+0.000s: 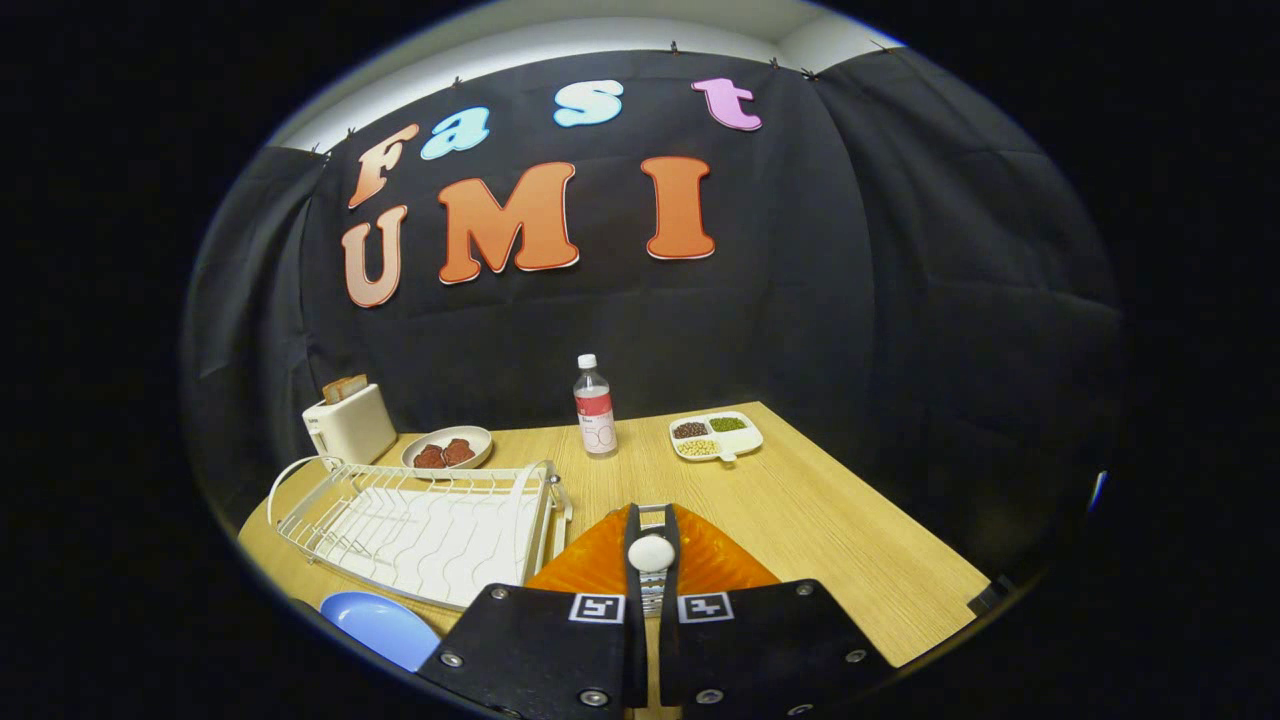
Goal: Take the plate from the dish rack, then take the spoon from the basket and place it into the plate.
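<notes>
Orange ribbed plastic basket [705, 562] at 12 o'clock, just ahead of the gripper [651, 612], whose fingers clamp the white-bowled spoon [651, 553]. White wire dish rack [420, 520] at 10 o'clock. Round blue plastic plate [380, 625] at 9 o'clock, before the rack.

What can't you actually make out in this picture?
- Spoon: its white end shows between the closed fingers; the rest is hidden behind them.
- Orange basket: its inside is blocked by the gripper.
- Blue plate: cut off beside the dish rack.
- Bottle label: too small.
</notes>
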Tool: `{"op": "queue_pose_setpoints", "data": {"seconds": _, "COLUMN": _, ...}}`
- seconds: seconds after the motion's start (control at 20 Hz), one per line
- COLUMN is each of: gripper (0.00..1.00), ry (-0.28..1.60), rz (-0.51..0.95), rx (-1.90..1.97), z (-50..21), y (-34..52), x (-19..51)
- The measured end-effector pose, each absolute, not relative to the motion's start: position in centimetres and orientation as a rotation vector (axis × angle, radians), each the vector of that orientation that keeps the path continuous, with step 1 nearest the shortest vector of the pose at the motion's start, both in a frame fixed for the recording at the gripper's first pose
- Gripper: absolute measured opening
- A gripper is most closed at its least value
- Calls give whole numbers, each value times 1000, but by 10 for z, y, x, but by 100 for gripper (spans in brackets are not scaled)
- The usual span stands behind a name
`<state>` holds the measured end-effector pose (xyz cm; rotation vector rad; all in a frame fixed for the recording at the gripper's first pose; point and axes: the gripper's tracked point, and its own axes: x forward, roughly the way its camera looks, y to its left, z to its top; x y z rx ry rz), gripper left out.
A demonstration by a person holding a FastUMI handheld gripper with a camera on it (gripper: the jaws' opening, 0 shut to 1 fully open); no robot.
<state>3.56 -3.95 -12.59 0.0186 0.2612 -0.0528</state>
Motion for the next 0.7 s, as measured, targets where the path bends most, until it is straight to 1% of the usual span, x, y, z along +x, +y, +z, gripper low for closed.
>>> {"op": "queue_pose_setpoints", "data": {"seconds": 0.4, "gripper": 5, "ry": 234, "rz": -33, "rx": 28, "z": -92, "y": 27, "x": -15}}
{"op": "queue_pose_setpoints", "data": {"seconds": 0.7, "gripper": 5, "ry": 248, "rz": 37, "rx": 6, "z": -99, "y": 99, "x": -53}}
